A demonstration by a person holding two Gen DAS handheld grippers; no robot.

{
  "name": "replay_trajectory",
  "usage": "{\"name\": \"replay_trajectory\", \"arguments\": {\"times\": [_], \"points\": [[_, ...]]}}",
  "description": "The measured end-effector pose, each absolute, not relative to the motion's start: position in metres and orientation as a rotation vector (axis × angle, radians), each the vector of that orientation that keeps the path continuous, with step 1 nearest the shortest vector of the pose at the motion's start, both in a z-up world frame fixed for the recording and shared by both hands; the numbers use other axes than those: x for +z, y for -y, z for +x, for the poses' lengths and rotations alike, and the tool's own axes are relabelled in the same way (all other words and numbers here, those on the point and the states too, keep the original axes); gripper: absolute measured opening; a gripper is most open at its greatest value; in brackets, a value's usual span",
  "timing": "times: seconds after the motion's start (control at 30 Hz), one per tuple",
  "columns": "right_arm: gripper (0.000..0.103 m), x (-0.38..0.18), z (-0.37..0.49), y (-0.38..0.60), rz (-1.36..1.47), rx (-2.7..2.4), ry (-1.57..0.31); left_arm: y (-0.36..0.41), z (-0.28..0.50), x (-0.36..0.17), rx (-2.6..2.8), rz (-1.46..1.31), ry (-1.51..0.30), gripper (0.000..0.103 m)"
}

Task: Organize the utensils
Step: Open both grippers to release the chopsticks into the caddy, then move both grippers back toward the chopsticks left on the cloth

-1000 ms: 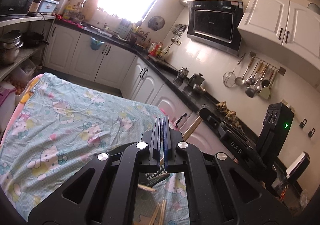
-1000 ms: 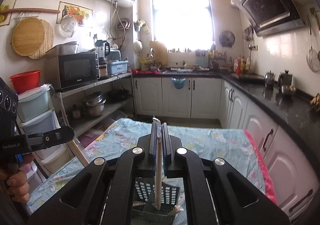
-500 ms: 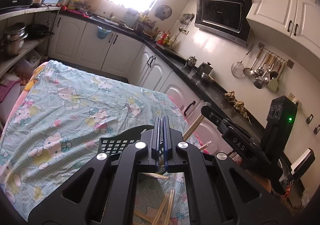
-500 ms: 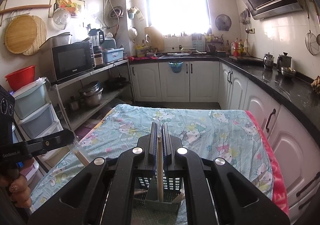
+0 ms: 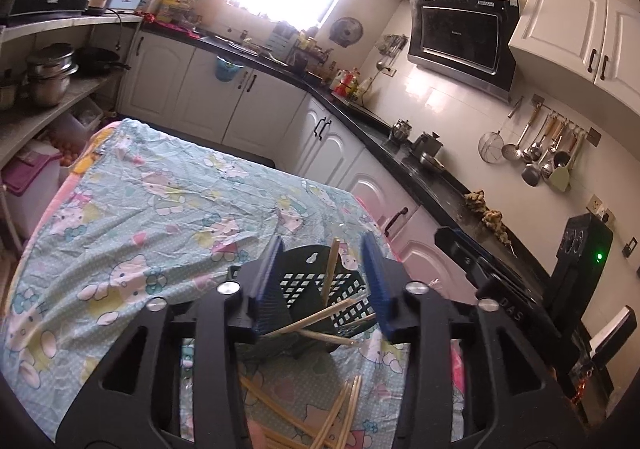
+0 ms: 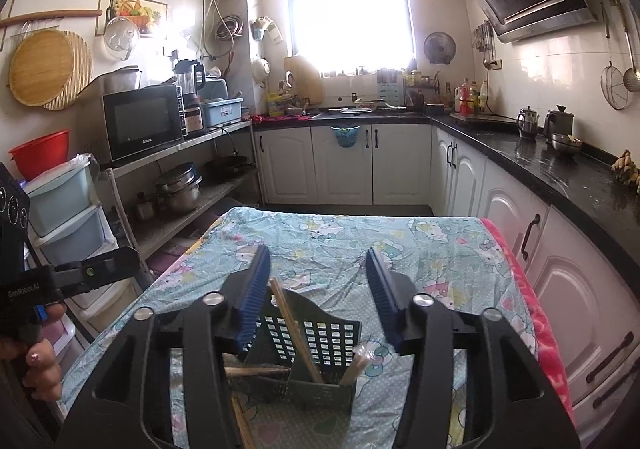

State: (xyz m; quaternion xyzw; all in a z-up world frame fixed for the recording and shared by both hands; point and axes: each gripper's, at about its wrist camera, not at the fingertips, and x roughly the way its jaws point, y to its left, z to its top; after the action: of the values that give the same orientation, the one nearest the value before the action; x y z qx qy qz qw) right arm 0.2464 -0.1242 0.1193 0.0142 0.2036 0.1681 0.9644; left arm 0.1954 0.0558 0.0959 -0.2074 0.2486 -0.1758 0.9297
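Note:
A dark green slotted utensil basket stands on the cartoon-print tablecloth. My left gripper hangs just above it, jaws opening; a wooden chopstick stands free in the basket between the blue pads, touching neither. My right gripper is over the same basket from the other side, jaws also opening. A chopstick leans in the basket's middle compartment, clear of the pads. More chopsticks lie loose on the cloth in front of the basket. Others rest across the basket's rim.
The black housing of the right-hand tool sits to the right of the basket. A person's hand holds the left tool at the left edge. White cabinets run along the table's right side and metal shelves along its left.
Both grippers were shut on one chopstick each. Both have tipped down over the basket and their jaws have parted, leaving the chopsticks standing in the basket.

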Motion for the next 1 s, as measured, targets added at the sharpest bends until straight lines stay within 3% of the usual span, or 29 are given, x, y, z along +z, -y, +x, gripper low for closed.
{"name": "replay_trajectory", "arguments": {"times": [0.23, 0.43, 1.0], "points": [[0.066, 0.124, 0.228, 0.132, 0.026, 0.329, -0.386, -0.064, 0.175, 0.103, -0.341, -0.427, -0.477, 0.067], [0.073, 0.126, 0.214, 0.139, 0.037, 0.324, -0.377, -0.068, 0.16, 0.106, -0.314, -0.433, -0.447, 0.092], [0.081, 0.12, 0.177, 0.149, 0.027, 0.319, -0.388, -0.071, 0.132, 0.096, -0.295, -0.452, -0.466, 0.092]]}}
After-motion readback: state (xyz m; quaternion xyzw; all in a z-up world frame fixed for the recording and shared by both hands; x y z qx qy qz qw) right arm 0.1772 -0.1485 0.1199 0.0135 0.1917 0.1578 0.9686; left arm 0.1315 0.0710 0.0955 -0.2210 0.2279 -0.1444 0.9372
